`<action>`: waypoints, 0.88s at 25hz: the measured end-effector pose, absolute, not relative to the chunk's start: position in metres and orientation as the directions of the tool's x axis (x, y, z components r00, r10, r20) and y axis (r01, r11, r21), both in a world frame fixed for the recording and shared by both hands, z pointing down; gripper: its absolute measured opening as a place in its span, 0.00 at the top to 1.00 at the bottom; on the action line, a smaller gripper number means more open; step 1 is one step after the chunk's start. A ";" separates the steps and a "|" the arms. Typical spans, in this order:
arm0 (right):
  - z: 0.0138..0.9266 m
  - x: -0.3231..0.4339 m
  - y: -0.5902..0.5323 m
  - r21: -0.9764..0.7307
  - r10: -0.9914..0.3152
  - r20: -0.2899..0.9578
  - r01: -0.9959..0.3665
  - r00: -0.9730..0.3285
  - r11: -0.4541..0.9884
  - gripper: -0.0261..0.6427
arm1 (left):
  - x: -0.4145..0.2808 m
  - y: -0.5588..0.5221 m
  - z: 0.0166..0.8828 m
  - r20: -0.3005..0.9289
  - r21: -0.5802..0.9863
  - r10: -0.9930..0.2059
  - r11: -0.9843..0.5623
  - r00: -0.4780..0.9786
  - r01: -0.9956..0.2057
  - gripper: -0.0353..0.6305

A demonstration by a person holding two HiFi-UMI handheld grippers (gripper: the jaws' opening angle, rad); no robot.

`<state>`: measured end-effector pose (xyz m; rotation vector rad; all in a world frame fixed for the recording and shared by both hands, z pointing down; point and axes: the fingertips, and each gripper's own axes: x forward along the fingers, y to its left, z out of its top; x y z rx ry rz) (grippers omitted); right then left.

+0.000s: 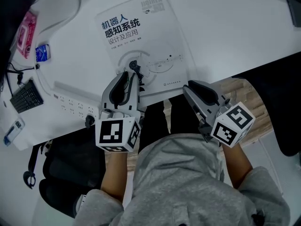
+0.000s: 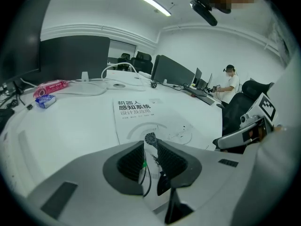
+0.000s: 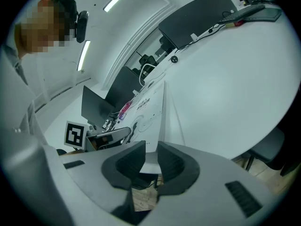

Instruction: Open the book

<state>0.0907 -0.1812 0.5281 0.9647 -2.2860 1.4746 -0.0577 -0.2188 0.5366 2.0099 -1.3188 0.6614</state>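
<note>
A closed white book (image 1: 141,41) with a dark printed title lies on the white desk (image 1: 235,27), its near edge close to the desk's front edge. My left gripper (image 1: 133,74) points down over the near part of the cover (image 2: 141,121). Its jaws (image 2: 150,147) stand a narrow gap apart with nothing gripped. My right gripper (image 1: 188,85) sits at the book's near right corner. In the right gripper view that gripper (image 3: 151,147) has the book's corner (image 3: 148,112) showing in the gap between its jaws, which stand apart.
A white power strip (image 1: 70,102), a black keyboard (image 1: 26,97), a pink packet (image 1: 27,33) and a blue packet (image 1: 42,53) lie at the desk's left. Dark monitors (image 2: 70,55) line the far side. A person (image 2: 230,81) sits at another desk.
</note>
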 end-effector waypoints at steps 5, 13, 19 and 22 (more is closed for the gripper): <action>0.523 0.090 -0.177 -0.732 -0.385 0.519 -0.630 -0.763 0.261 0.83 | -0.058 -0.219 0.537 0.709 0.221 -0.607 -0.290 0.358 -0.931 0.81; 0.526 0.088 -0.177 -0.838 -0.337 0.432 -0.511 -0.837 0.194 0.83 | -0.057 -0.219 0.537 0.712 0.217 -0.606 -0.289 0.353 -0.933 0.81; 0.528 0.072 -0.179 -0.847 -0.298 0.424 -0.491 -0.855 0.205 0.82 | -0.057 -0.218 0.538 0.717 0.204 -0.605 -0.294 0.347 -0.934 0.81; 0.525 0.069 -0.180 -0.864 -0.307 0.403 -0.469 -0.862 0.181 0.82 | -0.057 -0.219 0.537 0.712 0.210 -0.606 -0.299 0.355 -0.931 0.81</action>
